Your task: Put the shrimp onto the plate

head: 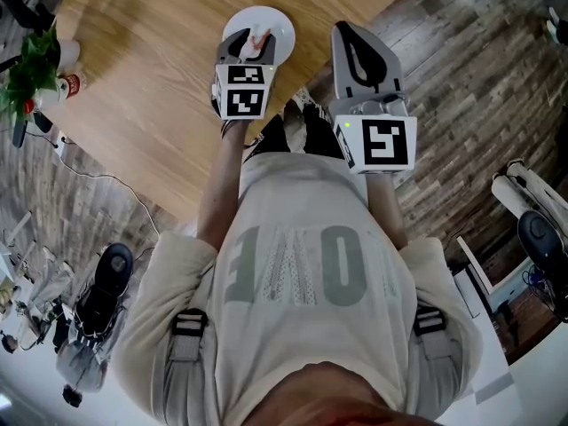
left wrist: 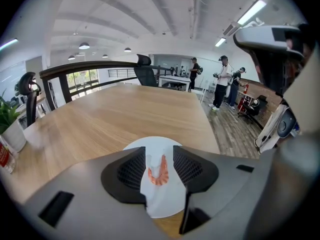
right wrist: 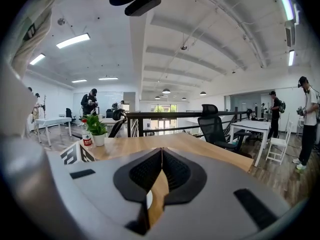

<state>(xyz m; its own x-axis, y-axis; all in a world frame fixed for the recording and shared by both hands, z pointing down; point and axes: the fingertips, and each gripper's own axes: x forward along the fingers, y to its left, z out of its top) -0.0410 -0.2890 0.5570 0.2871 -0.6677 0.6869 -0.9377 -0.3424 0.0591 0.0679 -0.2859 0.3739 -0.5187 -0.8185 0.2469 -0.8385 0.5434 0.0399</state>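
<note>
An orange shrimp [left wrist: 158, 170] lies curled on the round white plate [left wrist: 165, 204] near the wooden table's right edge. My left gripper [left wrist: 159, 168] hangs just above the plate, jaws open, and the shrimp shows in the gap between them, clear of the pads. In the head view the shrimp [head: 258, 39] rests on the plate [head: 280, 27] just beyond the left gripper [head: 251, 44]. My right gripper [right wrist: 160, 170] is shut with nothing in it, held beside the table's edge; in the head view it [head: 358, 38] sits right of the plate.
A potted plant [head: 34, 65] and a small bottle [head: 68, 84] stand at the table's left end. The wooden table [head: 151, 78] ends close to the right of the plate, with plank floor [head: 479, 78] beyond. People stand far off in the office.
</note>
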